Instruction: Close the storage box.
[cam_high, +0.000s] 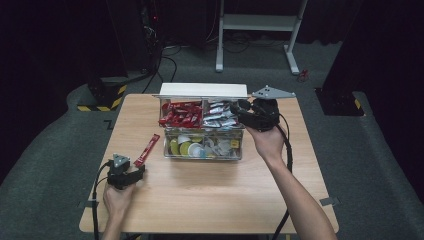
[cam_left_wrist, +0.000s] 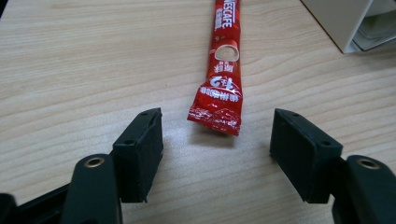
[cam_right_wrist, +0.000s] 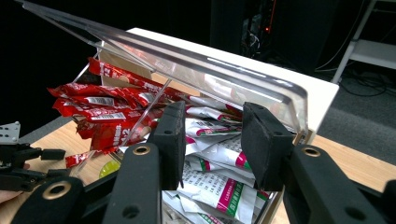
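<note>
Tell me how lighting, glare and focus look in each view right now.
High view: table evenly lit, surroundings nearly black, slightly soft. Left gripper view: red sachet sharp, casting a small shadow at its near end. Right gripper view: clear lid streaked with glare, near fingers slightly soft, background dark.

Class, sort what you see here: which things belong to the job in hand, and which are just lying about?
In the job:
- red Nescafe coffee stick sachet
- clear plastic organiser box
- left tongs, open
- right tongs

Lying about:
- white metal stand
- yellow-black striped floor block
</note>
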